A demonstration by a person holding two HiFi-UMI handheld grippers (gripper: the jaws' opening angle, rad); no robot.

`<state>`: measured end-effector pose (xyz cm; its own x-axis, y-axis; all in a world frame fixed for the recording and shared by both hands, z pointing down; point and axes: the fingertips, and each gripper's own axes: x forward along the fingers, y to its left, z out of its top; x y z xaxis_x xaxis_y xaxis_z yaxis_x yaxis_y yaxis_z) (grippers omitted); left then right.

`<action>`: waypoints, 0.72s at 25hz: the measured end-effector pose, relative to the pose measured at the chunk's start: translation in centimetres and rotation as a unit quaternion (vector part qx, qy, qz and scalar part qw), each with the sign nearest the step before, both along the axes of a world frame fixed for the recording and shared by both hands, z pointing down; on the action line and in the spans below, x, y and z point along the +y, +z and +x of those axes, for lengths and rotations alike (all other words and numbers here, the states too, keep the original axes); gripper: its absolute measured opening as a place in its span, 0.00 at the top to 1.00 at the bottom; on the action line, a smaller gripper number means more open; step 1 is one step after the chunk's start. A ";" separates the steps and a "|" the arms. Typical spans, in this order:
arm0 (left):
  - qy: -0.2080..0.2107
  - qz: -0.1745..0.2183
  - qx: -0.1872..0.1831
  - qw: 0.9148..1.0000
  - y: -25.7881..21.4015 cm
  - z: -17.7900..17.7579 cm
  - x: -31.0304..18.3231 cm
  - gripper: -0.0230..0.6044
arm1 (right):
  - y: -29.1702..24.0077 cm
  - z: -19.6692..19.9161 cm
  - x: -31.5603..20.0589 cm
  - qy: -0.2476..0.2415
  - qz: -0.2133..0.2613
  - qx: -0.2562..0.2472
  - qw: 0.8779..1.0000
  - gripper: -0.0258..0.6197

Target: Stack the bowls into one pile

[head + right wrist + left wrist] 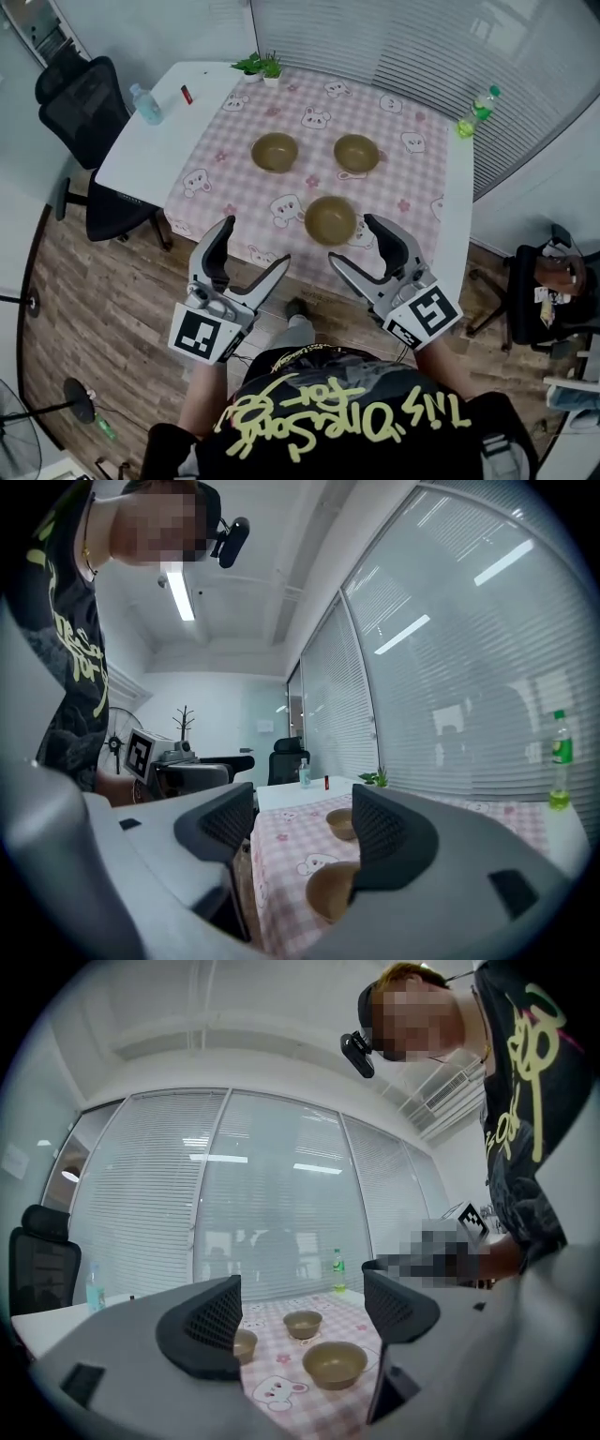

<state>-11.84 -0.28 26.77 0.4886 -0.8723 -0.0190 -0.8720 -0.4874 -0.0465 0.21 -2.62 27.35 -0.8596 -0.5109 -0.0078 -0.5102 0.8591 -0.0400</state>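
Low in the head view, the left gripper (pixel 255 244) and the right gripper (pixel 352 240) are held side by side in front of the near table edge. Each has its jaws spread wide with nothing between them, and both gripper views show the same open, empty jaws. Just above the right gripper, near the frame's centre, the nearest bowl (pixel 330 220) sits on a pink checked tablecloth (pixel 309 141) printed with bears. Higher up, well apart, stand the left bowl (pixel 275 152) and the right bowl (pixel 356 153). None is stacked. A green bottle (pixel 478 111) stands at upper right. A clear bottle (pixel 145 103), small plants (pixel 261 66) and a black office chair (pixel 84 103) are at upper left.
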 end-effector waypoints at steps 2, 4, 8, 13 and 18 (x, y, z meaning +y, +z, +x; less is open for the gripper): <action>0.013 0.000 0.000 1.000 -0.1 -0.5 -2.0 0.32 | 0.0 -0.5 -1.6 0.013 -0.002 0.000 1.000 0.48; 0.027 -0.002 0.000 1.000 -0.1 -0.9 -3.7 0.32 | 0.1 -1.0 -3.0 0.028 -0.010 0.002 1.000 0.48; 0.055 -0.008 0.001 0.998 0.2 -1.3 -6.6 0.32 | 0.5 -1.3 -5.6 0.053 -0.020 0.009 0.998 0.48; 0.081 -0.017 0.004 0.997 1.0 -1.3 -9.1 0.32 | 0.6 -1.3 -7.5 0.071 -0.017 0.004 0.997 0.48; 0.103 -0.021 0.005 0.994 1.1 -0.2 -10.3 0.32 | 0.4 -0.6 -8.4 0.080 -0.012 0.005 0.997 0.48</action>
